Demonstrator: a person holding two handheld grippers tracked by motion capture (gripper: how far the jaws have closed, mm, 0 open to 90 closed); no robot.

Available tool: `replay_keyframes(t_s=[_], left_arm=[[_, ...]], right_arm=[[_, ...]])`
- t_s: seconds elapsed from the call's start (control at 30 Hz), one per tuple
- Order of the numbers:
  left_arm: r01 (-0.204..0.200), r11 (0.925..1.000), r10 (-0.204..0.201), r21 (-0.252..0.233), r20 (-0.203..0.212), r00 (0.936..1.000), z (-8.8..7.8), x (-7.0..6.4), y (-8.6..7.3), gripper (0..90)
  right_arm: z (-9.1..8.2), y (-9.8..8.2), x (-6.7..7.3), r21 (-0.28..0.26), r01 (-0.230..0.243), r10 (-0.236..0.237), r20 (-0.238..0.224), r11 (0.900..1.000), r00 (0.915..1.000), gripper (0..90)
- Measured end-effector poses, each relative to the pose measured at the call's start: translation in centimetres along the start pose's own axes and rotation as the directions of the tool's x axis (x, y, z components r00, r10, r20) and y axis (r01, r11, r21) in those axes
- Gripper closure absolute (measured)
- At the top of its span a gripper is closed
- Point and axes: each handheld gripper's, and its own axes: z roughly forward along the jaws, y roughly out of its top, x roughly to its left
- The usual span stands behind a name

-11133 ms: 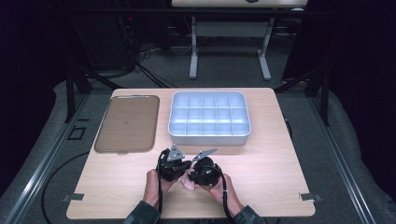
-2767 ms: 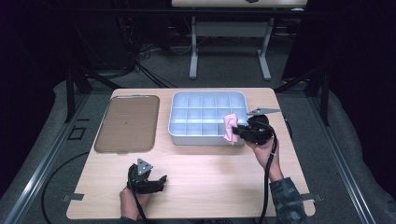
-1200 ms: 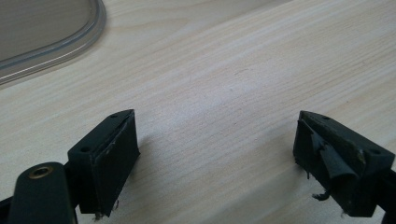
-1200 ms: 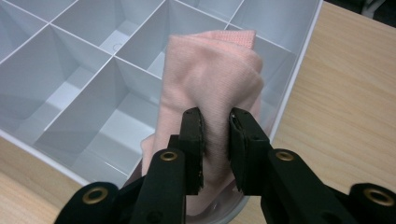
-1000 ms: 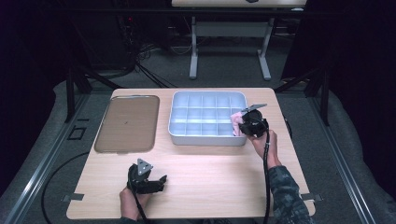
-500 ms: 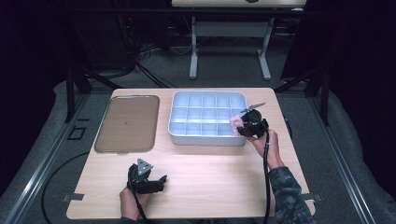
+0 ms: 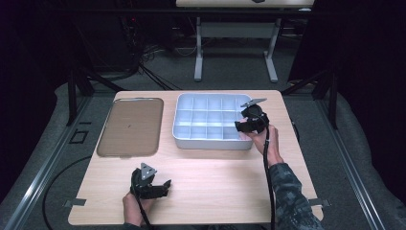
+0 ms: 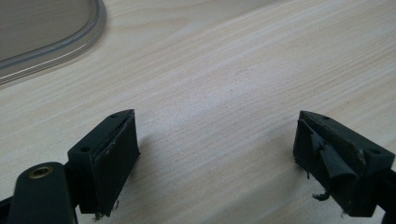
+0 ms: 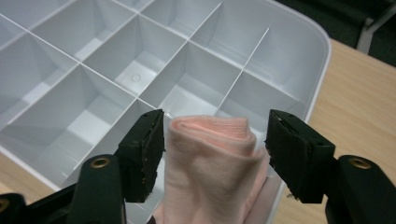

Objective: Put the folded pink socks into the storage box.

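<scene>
A folded pink cloth (image 9: 215, 163) stands in a compartment at the near right corner of the white divided tray (image 9: 322, 56). My right gripper (image 9: 215, 135) is open around it, one jaw on each side with a small gap to the cloth. In the high view that gripper (image 7: 242, 125) hangs over the right front part of the tray (image 7: 210, 142). My left gripper (image 7: 163, 187) rests low at the table's front left, open, with bare wood between its jaws (image 8: 215, 135).
A flat brown lid (image 7: 129, 125) lies left of the tray, and its rounded corner (image 8: 46, 28) shows in the left gripper view. The tray's other compartments look empty. Bare wood runs between the tray and the front edge.
My right gripper brought the pink cloth from the tray's right edge in over a right-side compartment, and the cloth now sits lower. The left gripper has stayed put.
</scene>
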Motion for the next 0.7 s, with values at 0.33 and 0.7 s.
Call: replay_keyframes(t_s=[0.33, 0.7], left_arm=[[0.0, 1.0, 0.0, 0.0, -0.001, 1.0, 0.0, 0.0, 0.0, 13.8], [-0.002, 1.0, 0.002, 0.001, -0.001, 1.0, 0.0, 0.0, 0.0, 13.8]], right_arm=[[-0.6, -1.5, -0.8, 0.027, -0.001, 0.001, -0.014, 1.0, 0.9999, 80.7], [-0.4, -3.1, -0.7, 0.069, 0.011, -0.008, -0.036, 0.998, 0.9993, 81.7]])
